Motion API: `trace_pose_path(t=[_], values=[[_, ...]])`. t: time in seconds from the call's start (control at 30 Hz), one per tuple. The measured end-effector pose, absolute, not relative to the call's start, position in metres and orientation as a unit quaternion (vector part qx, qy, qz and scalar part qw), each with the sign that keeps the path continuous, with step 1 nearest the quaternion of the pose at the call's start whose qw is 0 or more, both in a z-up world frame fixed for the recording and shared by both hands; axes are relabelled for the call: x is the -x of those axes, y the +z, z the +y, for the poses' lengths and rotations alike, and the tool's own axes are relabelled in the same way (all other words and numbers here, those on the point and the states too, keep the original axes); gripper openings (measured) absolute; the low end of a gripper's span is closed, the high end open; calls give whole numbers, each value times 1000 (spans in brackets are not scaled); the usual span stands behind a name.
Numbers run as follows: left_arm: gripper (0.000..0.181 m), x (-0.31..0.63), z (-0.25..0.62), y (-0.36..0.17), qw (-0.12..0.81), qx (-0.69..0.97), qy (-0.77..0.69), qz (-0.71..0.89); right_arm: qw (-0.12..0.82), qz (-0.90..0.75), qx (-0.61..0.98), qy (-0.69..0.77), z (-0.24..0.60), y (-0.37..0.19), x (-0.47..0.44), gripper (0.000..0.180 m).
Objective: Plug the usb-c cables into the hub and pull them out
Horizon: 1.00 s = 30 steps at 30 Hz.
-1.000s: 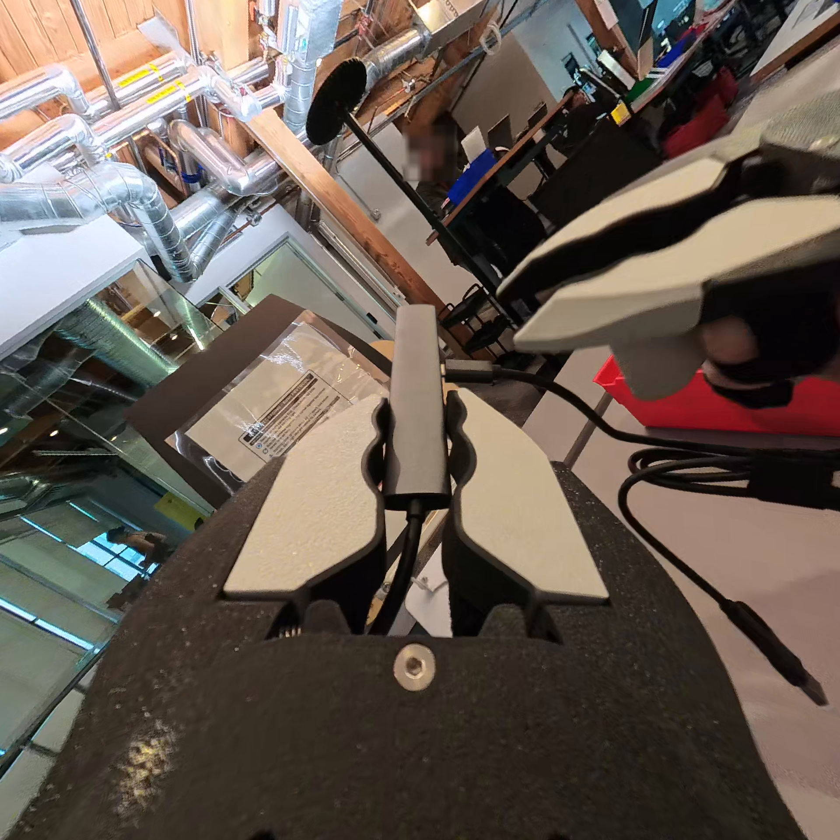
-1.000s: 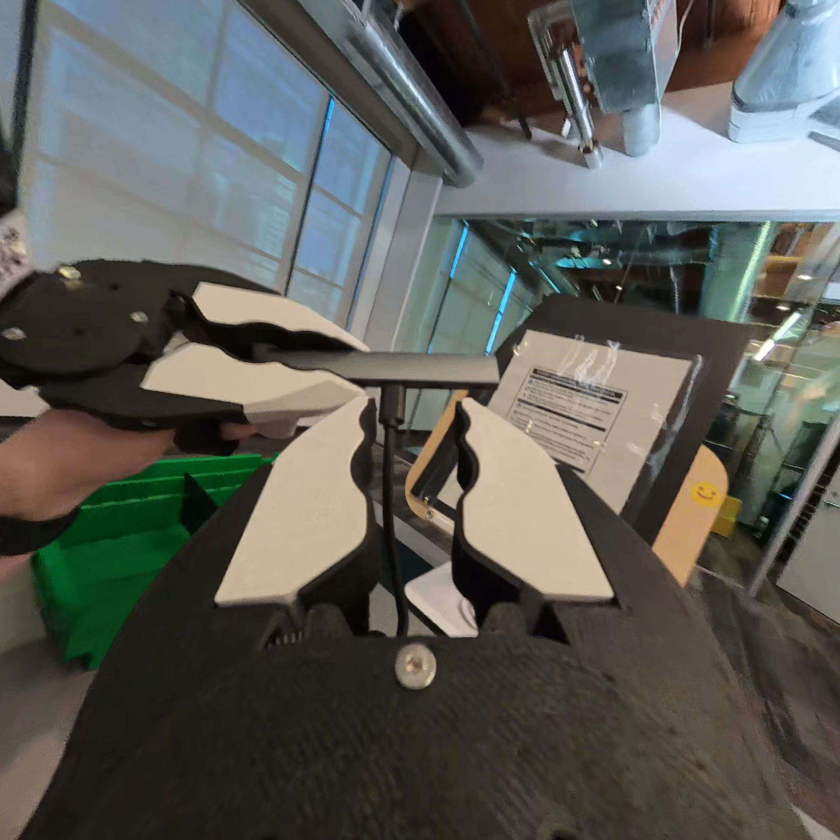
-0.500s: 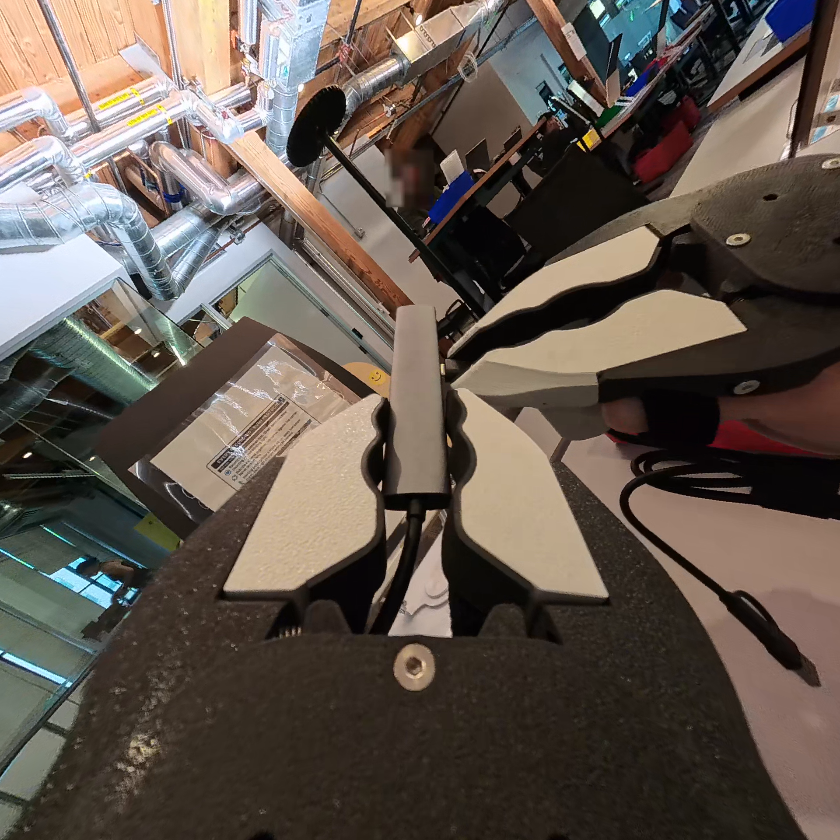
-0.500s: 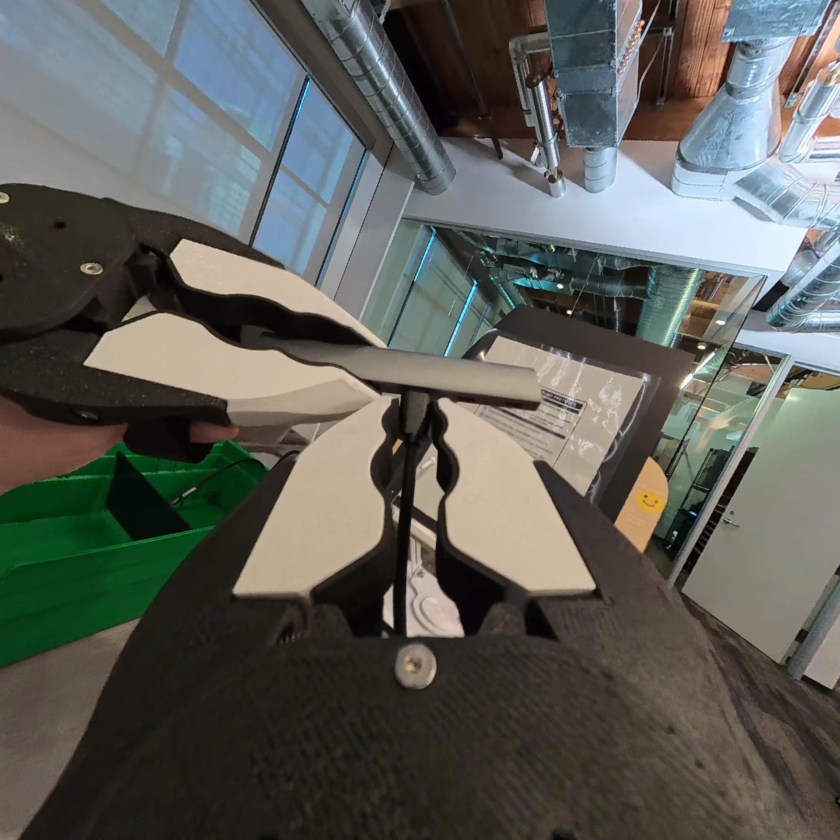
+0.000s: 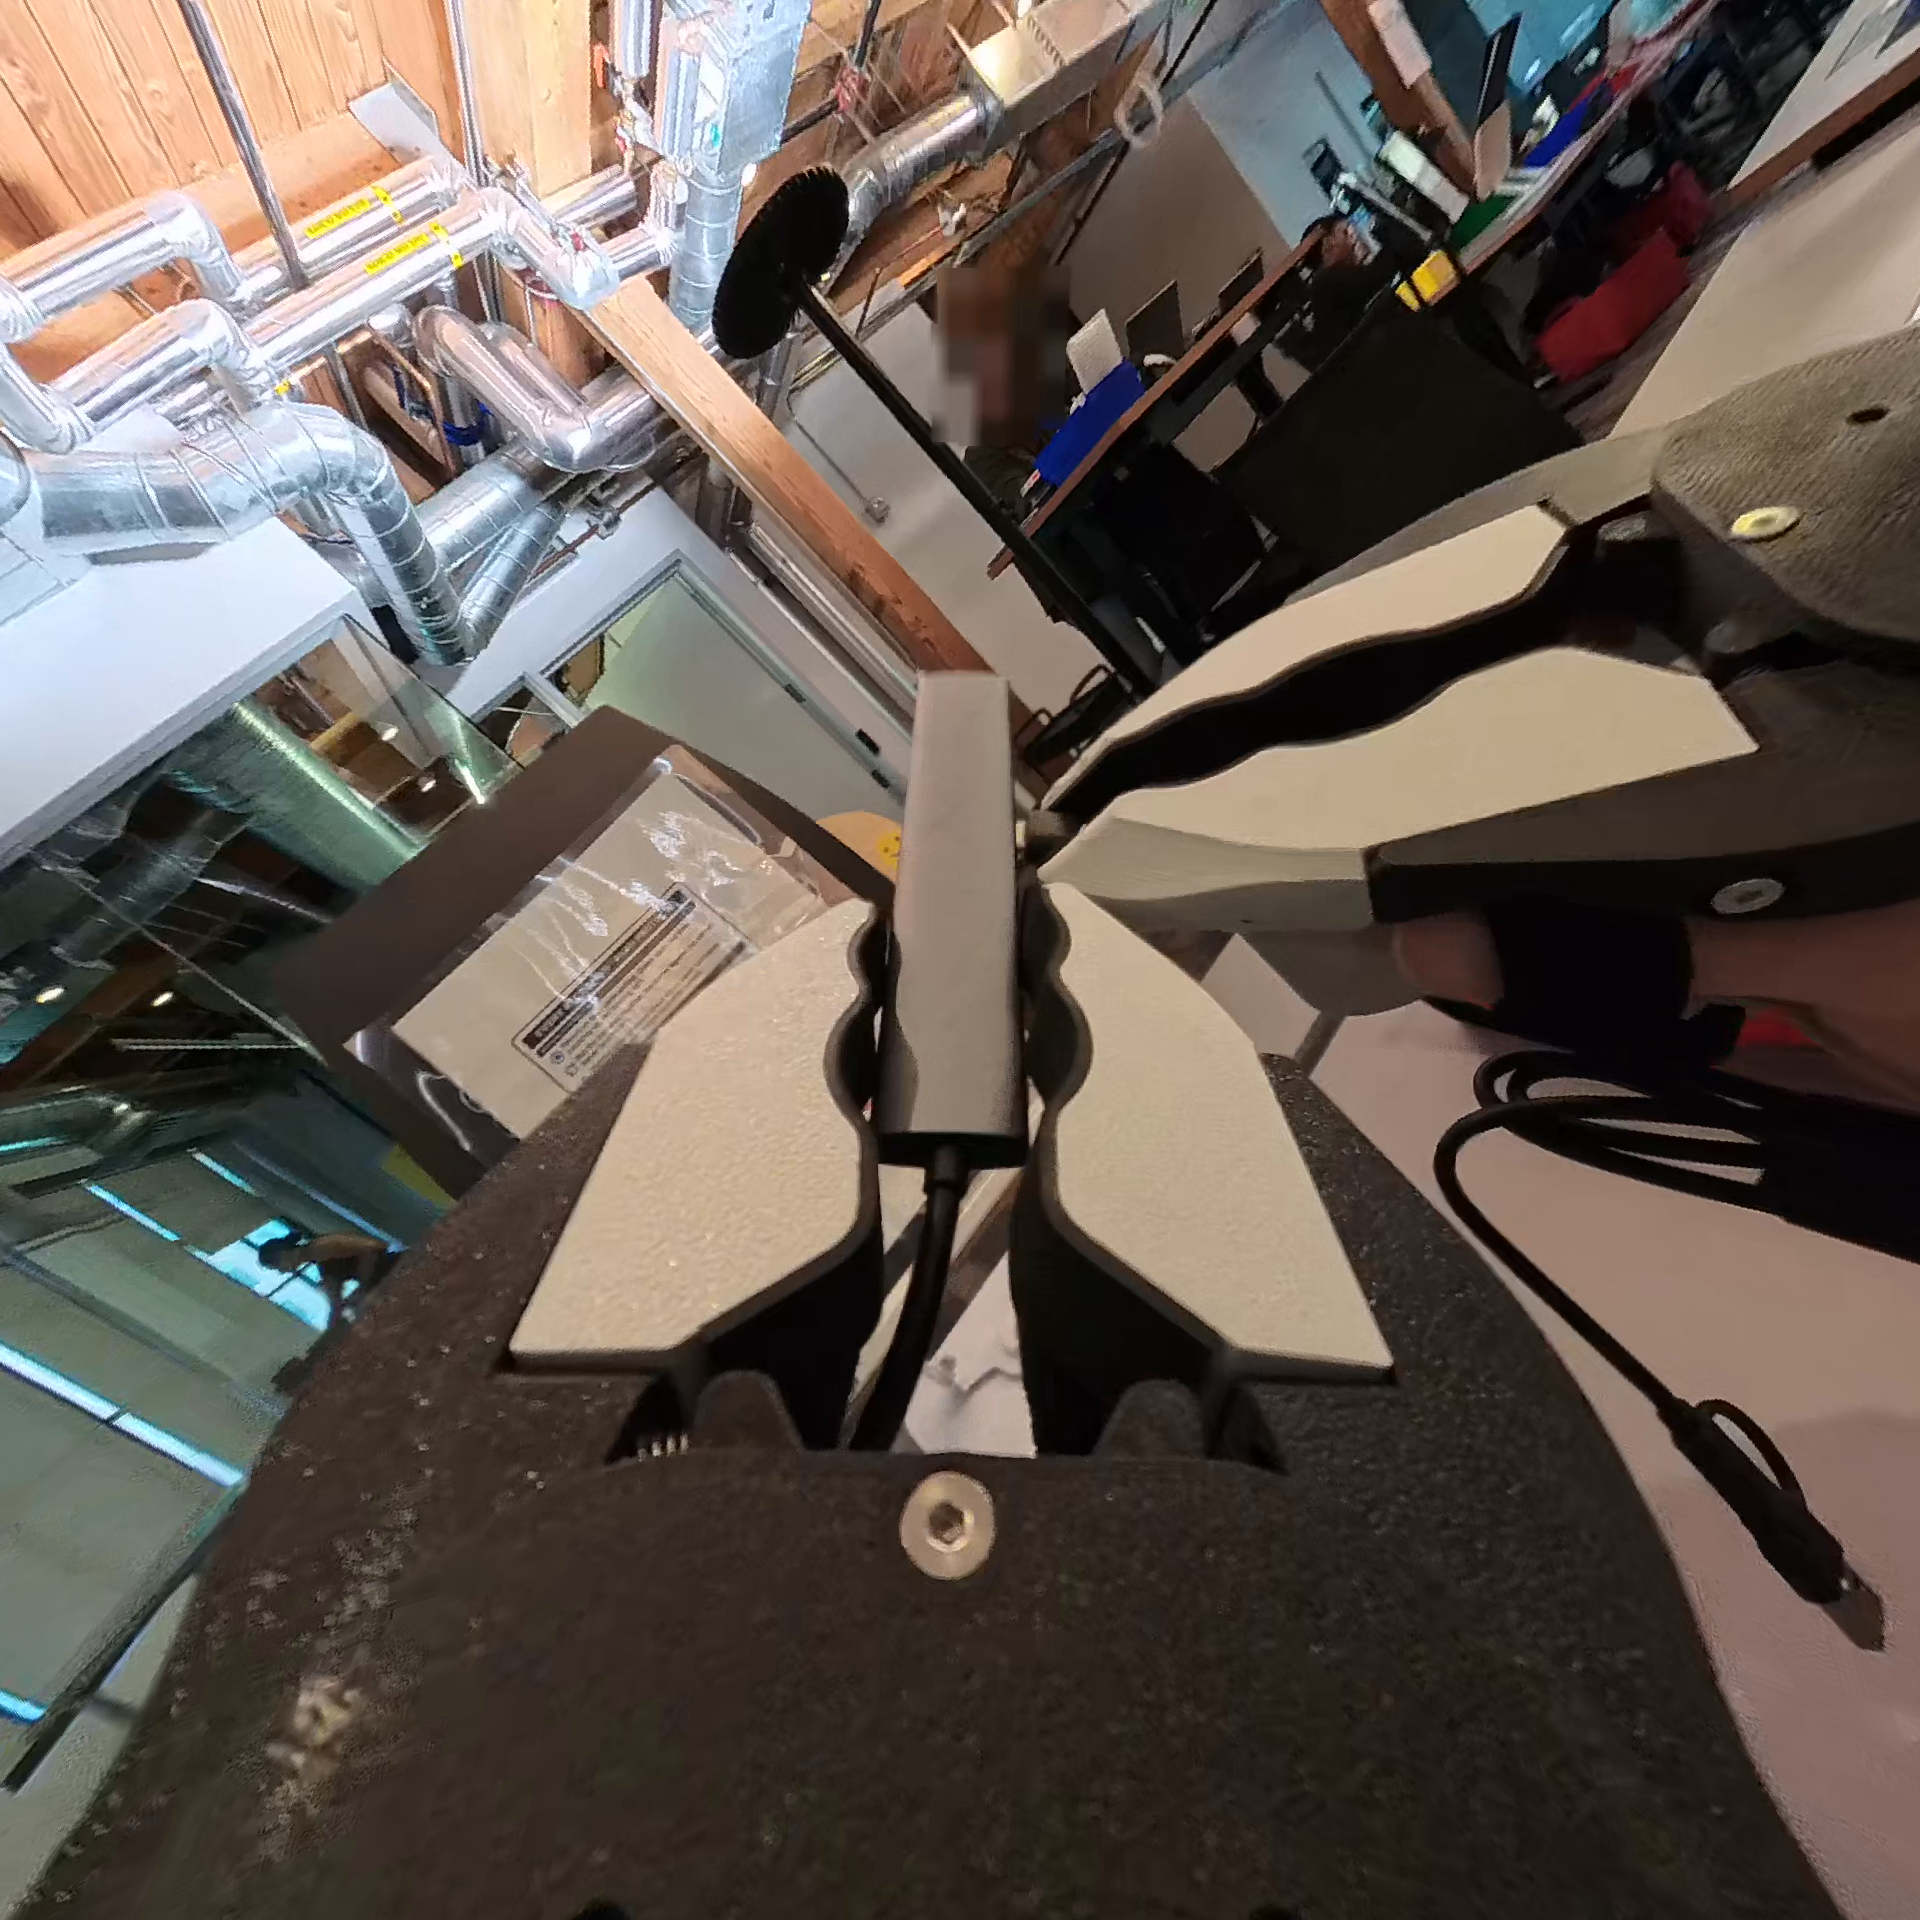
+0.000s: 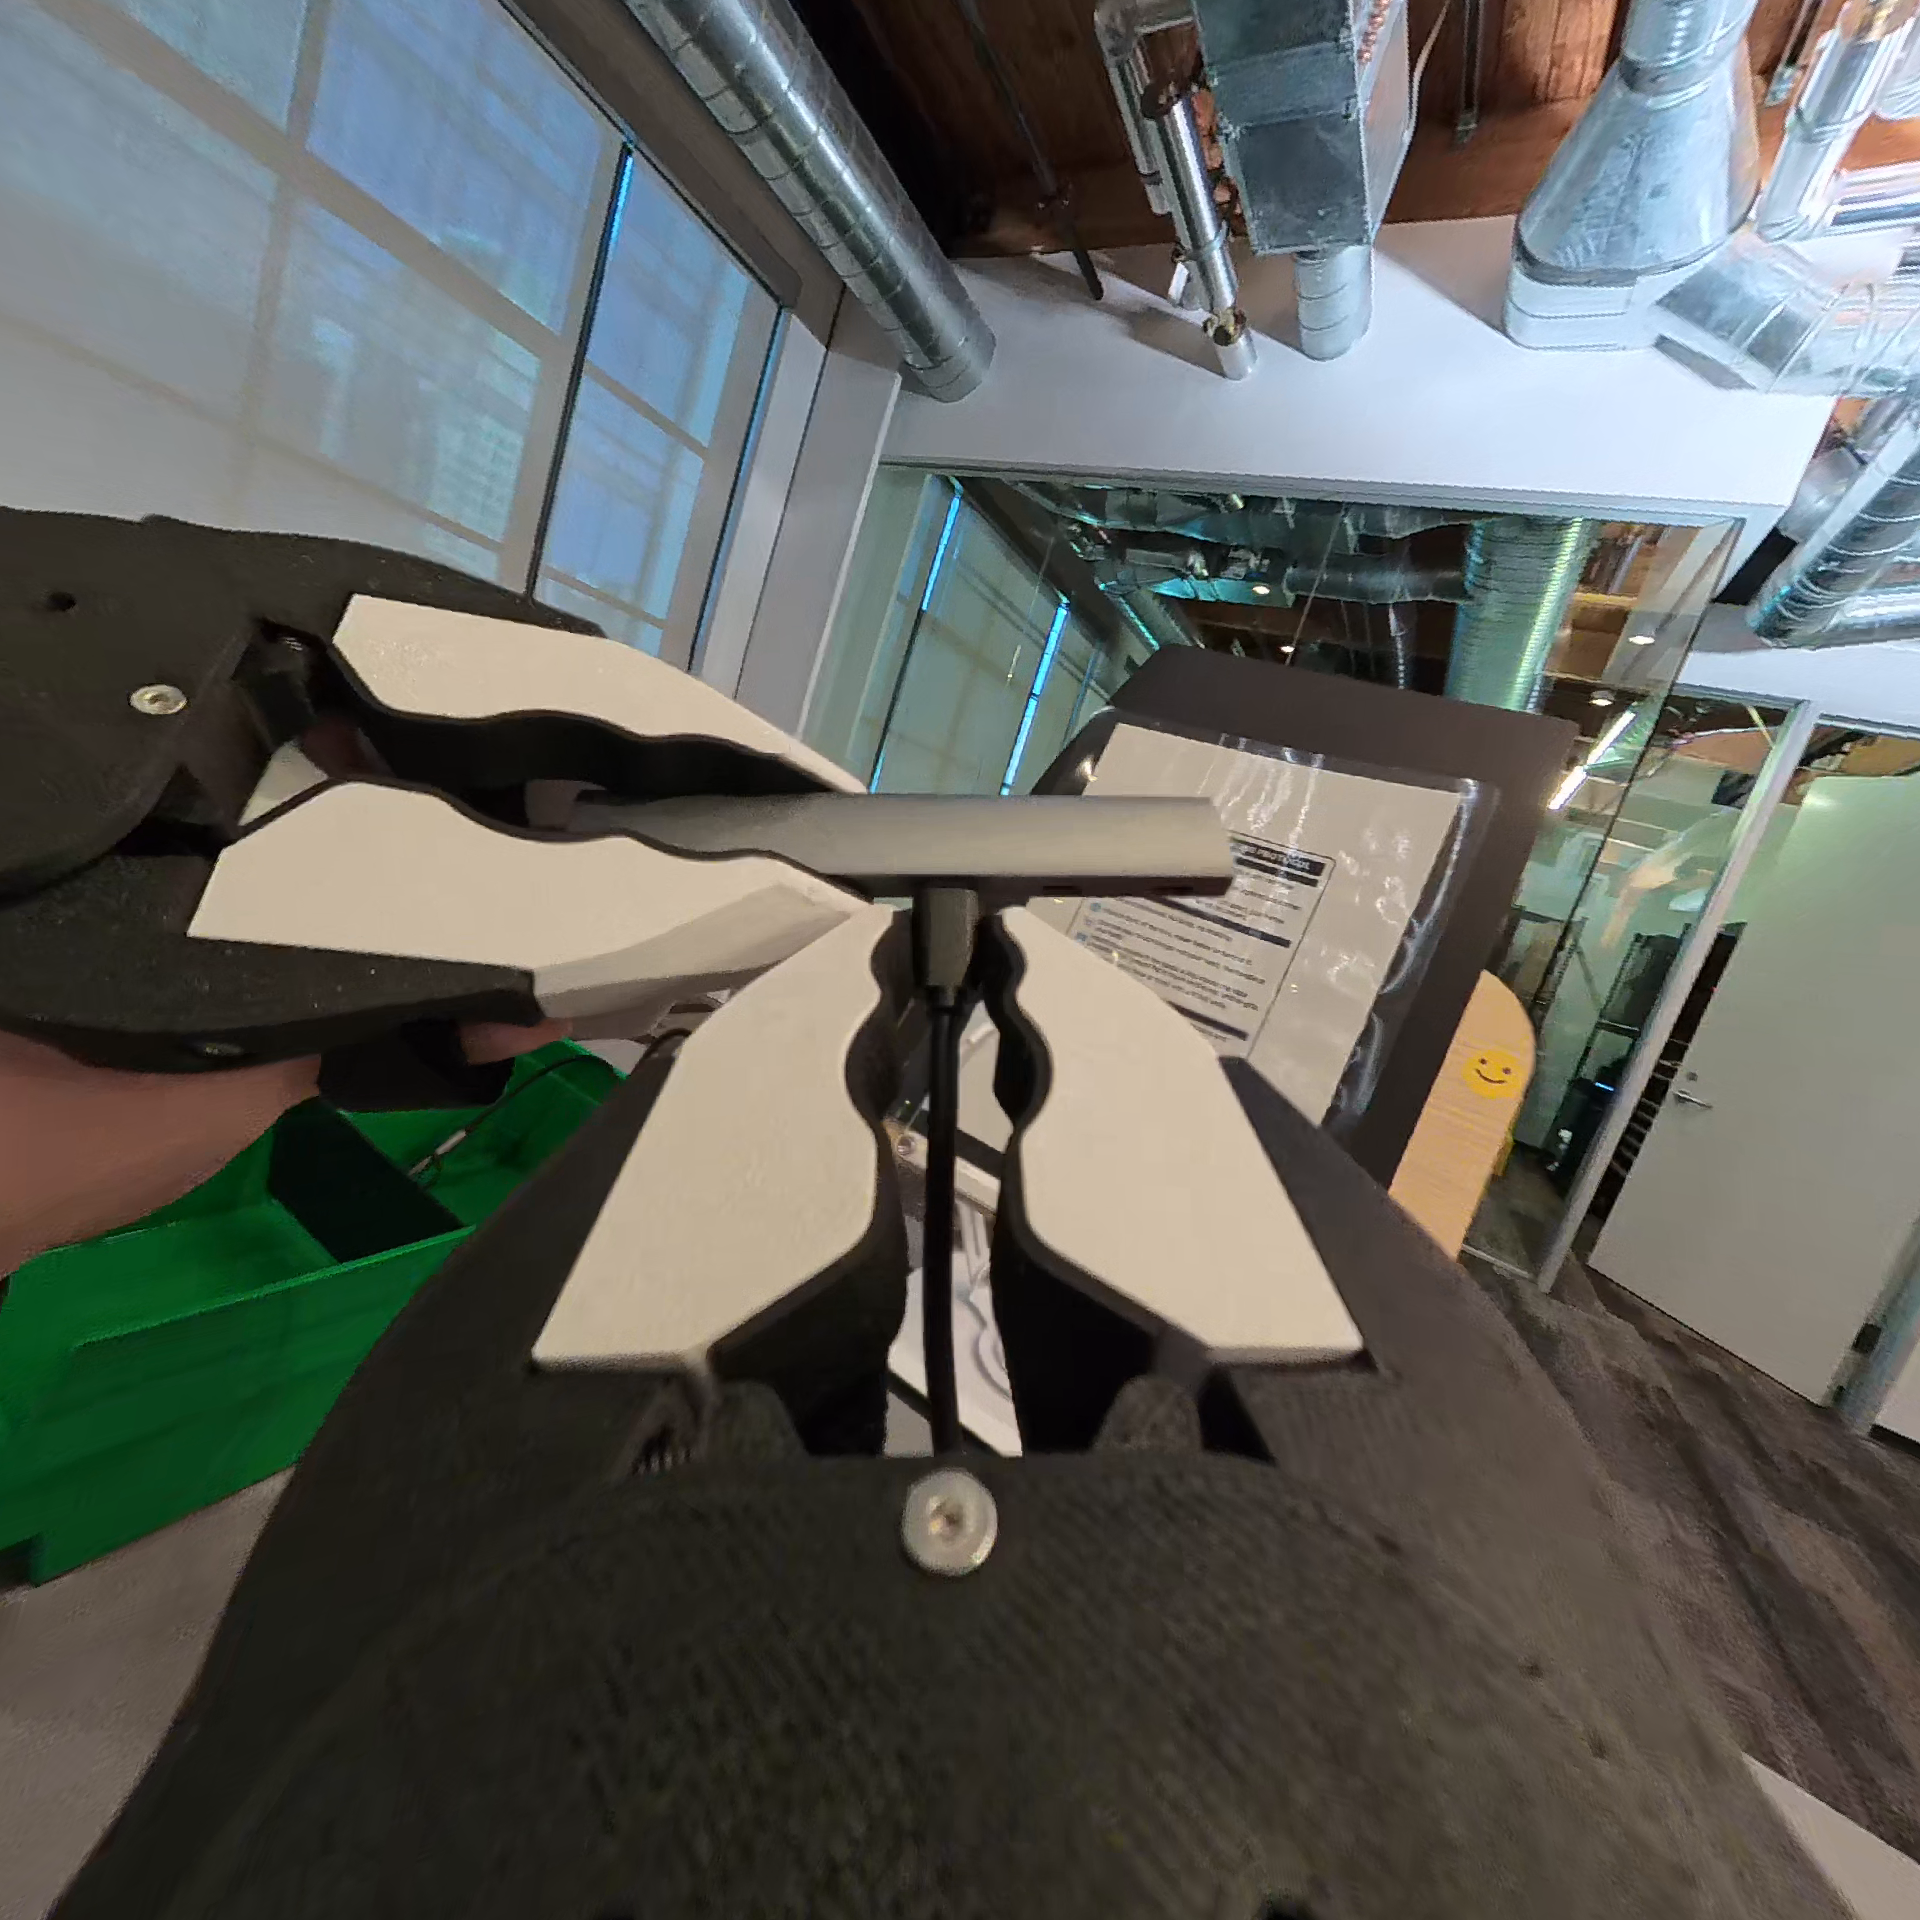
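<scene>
USB-C hub (image 5: 956, 935), a slim dark grey bar, is held off the table, clamped lengthwise between the fingers of the left gripper (image 5: 954, 914); its own tail cable (image 5: 914, 1288) runs back between the fingers toward the gripper body.

A USB-C plug (image 6: 943, 935) is seated in a port on the hub's long side, its thin black cable (image 6: 940, 1226) running down the gap of the right gripper (image 6: 943, 961).

Step, as judged: the pull-out phase for this plug, at the grasp. The right fingers flank the plug housing very closely. In the right wrist view a thin gap seems to remain on each side, so I cannot tell whether they grip it yet.

Next move calls for a firm pinch on the housing, not the cable, then a straight pull along the port axis while the left holds the hub steady. A skewed pull risks levering the connector.

A second cable end (image 5: 1766, 1517) lies loose on the pale table (image 5: 1558, 1351), with a black cable bundle (image 5: 1662, 1132) nearby. A green bin (image 6: 208, 1330) sits below the left gripper.
</scene>
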<state>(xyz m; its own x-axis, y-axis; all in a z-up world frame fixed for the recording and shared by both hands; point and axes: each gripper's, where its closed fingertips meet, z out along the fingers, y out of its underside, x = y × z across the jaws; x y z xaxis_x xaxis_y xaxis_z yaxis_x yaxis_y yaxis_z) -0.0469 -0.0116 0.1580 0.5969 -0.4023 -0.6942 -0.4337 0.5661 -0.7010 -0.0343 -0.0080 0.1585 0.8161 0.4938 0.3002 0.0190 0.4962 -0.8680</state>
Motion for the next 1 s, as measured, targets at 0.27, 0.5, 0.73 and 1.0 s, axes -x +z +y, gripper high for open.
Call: trace_pose_path(t=[0.27, 0.5, 0.73, 1.0], values=[[24, 52, -5, 152, 730, 499, -16, 466, 808, -293, 495, 131, -5, 154, 38, 14], [24, 51, -3, 151, 733, 505, -12, 455, 791, -328, 504, 115, -2, 153, 36, 14], [23, 130, 10, 193, 779, 524, -67, 339, 785, -329, 512, 114, -6, 139, 56, 14], [23, 138, 4, 192, 745, 554, -101, 358, 776, -334, 519, 127, -23, 201, -39, 13]])
